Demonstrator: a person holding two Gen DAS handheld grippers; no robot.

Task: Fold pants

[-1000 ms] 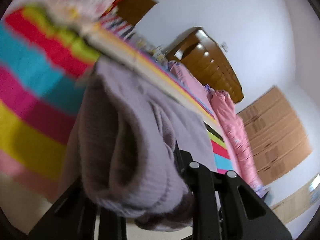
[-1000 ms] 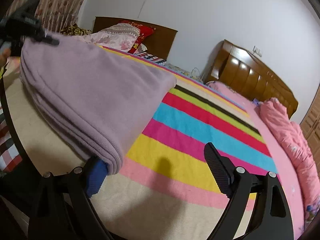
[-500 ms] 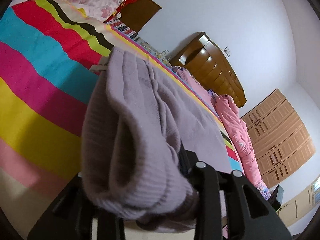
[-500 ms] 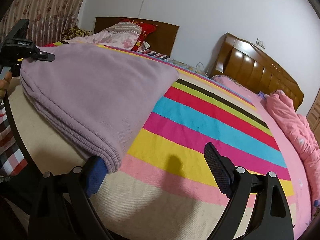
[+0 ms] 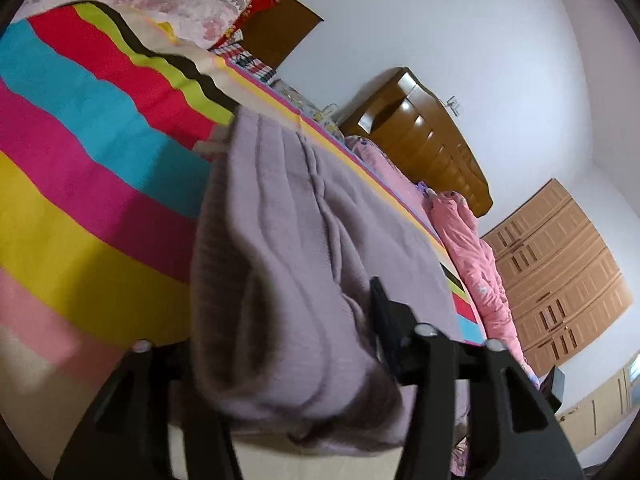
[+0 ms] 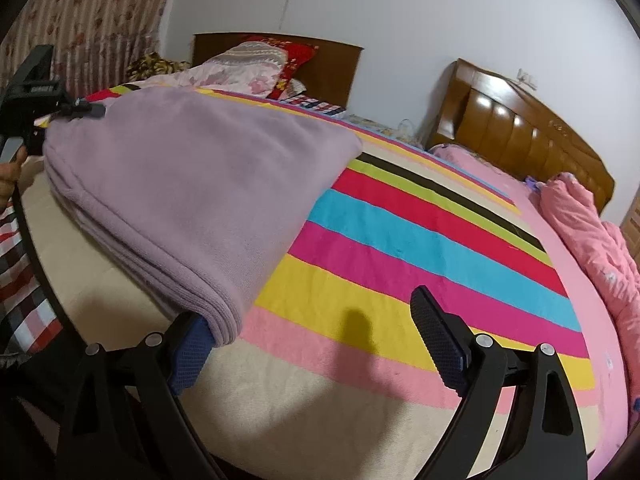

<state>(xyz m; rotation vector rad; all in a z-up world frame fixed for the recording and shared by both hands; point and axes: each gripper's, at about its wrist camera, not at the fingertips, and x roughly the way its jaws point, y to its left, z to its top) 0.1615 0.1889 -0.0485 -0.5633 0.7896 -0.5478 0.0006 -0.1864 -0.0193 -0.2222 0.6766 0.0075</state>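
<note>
Bulging, seemingly gripped between left fingers (image 5: 384, 312): pants (image 5: 288, 264)

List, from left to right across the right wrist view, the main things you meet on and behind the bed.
The other hand-held gripper → folded purple pants → striped blanket → wooden headboard → pink quilt.

The folded lilac knit pants (image 6: 192, 196) block the right wrist view from 9 to 12 o'clock. Bare striped multicoloured blanket (image 6: 420, 240) lies passable from 1 to 4 o'clock, bounded by a crumpled pink quilt (image 6: 592, 232) at 3 o'clock.
</note>
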